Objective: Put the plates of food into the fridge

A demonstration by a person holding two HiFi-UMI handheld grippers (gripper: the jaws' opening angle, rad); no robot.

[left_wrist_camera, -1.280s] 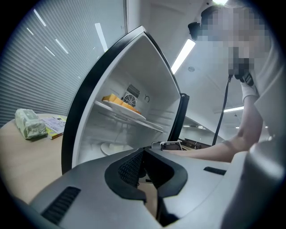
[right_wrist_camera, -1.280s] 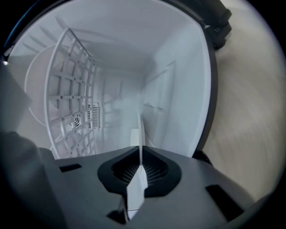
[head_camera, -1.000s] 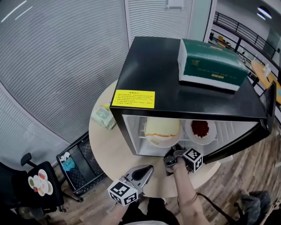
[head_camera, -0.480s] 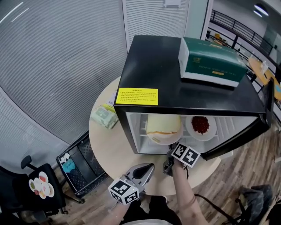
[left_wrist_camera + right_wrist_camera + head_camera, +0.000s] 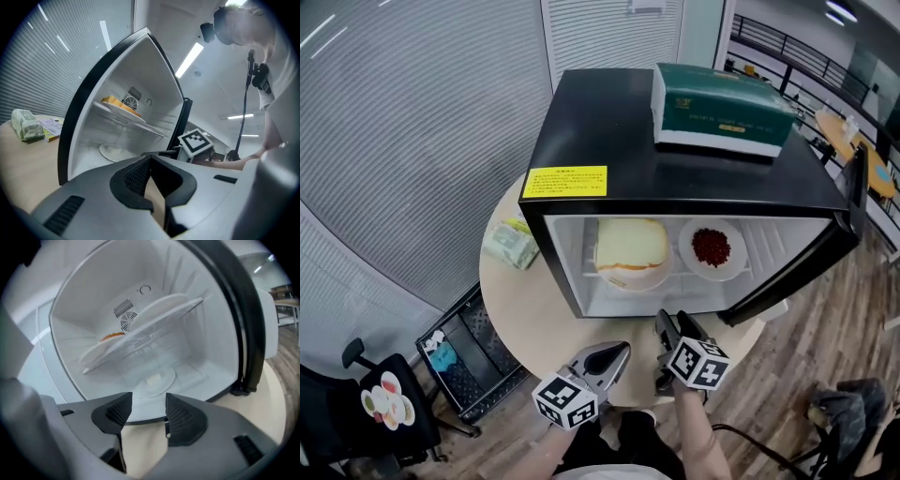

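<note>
Pale wood makes up the round worktop [image 5: 525, 309], and a black fridge [image 5: 675, 141] stands on it with its door [image 5: 806, 258] swung open to the right. A dark green box [image 5: 717, 108] lies on the fridge's top, towards the back right, and a yellow label [image 5: 565, 182] sits at the front left corner. Both plates of food are inside, side by side on the white shelf. The plate at the left [image 5: 628, 284] carries a large pale yellow and orange piece of food, and the smaller plate at the right [image 5: 733, 265] holds a heap of something dark red. A greenish packet [image 5: 509, 244] lies on the worktop just left of the fridge.

The right claw [image 5: 672, 323] hangs in front of the open fridge, well clear of the plates. Its jaws have just been opening and now stand apart with nothing between them [image 5: 147, 401]. The left claw [image 5: 622, 349] is held beside it, near the worktop's front edge, with its jaws closed together and empty [image 5: 150, 159].
</note>
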